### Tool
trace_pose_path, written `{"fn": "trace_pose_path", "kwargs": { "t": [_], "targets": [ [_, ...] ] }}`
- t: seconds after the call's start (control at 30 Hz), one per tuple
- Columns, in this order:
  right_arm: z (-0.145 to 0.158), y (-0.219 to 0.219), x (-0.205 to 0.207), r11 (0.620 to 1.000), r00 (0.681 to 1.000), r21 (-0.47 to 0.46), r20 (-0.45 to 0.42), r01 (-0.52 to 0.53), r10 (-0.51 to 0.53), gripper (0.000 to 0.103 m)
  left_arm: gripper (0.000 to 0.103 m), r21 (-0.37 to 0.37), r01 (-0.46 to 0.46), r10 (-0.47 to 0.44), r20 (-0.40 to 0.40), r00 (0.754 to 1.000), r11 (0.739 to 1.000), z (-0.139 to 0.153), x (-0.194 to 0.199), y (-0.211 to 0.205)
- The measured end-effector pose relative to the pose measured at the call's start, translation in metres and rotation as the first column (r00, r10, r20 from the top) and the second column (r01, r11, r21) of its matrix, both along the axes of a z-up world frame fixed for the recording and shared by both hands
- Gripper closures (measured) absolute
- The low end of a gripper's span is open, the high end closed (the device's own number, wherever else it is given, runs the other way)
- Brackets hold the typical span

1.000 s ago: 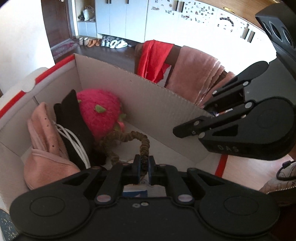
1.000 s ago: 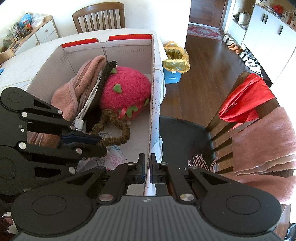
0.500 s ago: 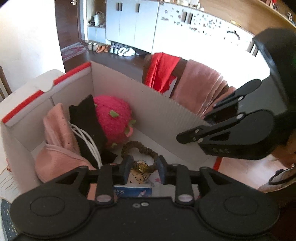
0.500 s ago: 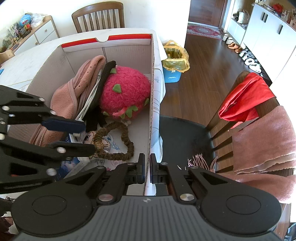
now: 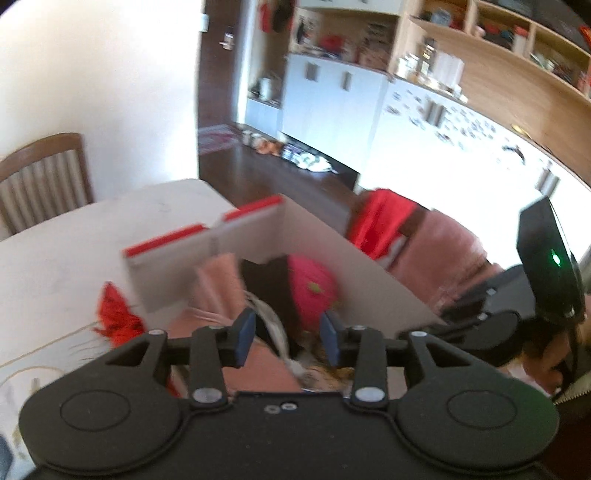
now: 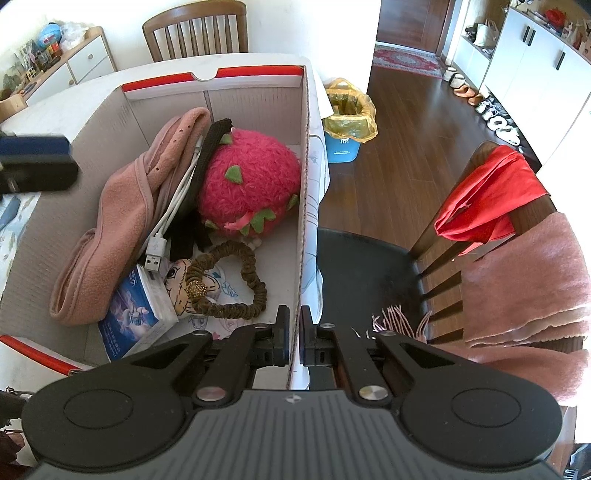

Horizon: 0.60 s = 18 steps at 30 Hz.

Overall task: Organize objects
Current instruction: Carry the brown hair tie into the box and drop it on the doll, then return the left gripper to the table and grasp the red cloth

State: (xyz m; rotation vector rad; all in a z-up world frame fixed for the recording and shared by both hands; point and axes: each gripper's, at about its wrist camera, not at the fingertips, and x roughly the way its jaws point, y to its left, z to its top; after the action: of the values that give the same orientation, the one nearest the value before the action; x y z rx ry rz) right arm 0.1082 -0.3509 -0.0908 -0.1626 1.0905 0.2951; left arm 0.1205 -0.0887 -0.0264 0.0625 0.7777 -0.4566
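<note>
An open cardboard box (image 6: 258, 92) with red trim stands on the white table. Inside lie a pink plush strawberry (image 6: 247, 188), a pink fleece cloth (image 6: 122, 221), a white USB cable (image 6: 173, 210), a black strap (image 6: 199, 173), a blue packet (image 6: 133, 314) and a brown scrunchie (image 6: 236, 284) with a gold bead. My right gripper (image 6: 291, 336) is shut on the box's right wall (image 6: 301, 229). My left gripper (image 5: 288, 338) hangs open and empty above the box (image 5: 258, 236); one of its fingers (image 6: 37, 162) shows at the right wrist view's left edge.
A red item (image 5: 114, 317) lies on the table left of the box. A chair (image 6: 491, 236) draped with a red cloth (image 6: 487, 199) and pink blanket (image 6: 524, 280) stands right of the box. A bin (image 6: 347, 122) sits on the wooden floor. Another chair (image 6: 195, 29) stands behind the table.
My left gripper let go of the brown scrunchie, which now lies in the box, then opened wide and rose up and back. The right gripper stayed clamped on the box wall.
</note>
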Motion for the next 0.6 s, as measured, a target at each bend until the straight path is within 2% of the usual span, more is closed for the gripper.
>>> {"fn": "trace_pose_path", "kwargs": {
  "t": [0.17,0.33,0.53,0.6],
  "targets": [
    [0.000,0.003,0.001,1.000,1.000,-0.012,-0.007,-0.001,0.001,0.099,0.063,-0.002,-0.128,0.128,0.020,0.992,0.992,0.004,0.007,0.035],
    [0.000,0.005,0.003,1.000,1.000,-0.023,-0.010,-0.002,0.002,0.099,0.058,0.035,-0.229,0.229,0.013,0.973,0.973,-0.004,0.016,0.062],
    [-0.001,0.007,0.004,0.999,1.000,-0.034,-0.016,0.001,-0.002,0.099,0.053,0.044,-0.328,0.330,-0.074,0.941,0.944,-0.024,0.038,0.087],
    [-0.002,0.007,0.005,0.999,1.000,-0.033,-0.021,0.005,-0.005,0.099,0.047,0.037,-0.351,0.353,-0.106,0.930,0.936,-0.032,0.046,0.093]
  ]
}}
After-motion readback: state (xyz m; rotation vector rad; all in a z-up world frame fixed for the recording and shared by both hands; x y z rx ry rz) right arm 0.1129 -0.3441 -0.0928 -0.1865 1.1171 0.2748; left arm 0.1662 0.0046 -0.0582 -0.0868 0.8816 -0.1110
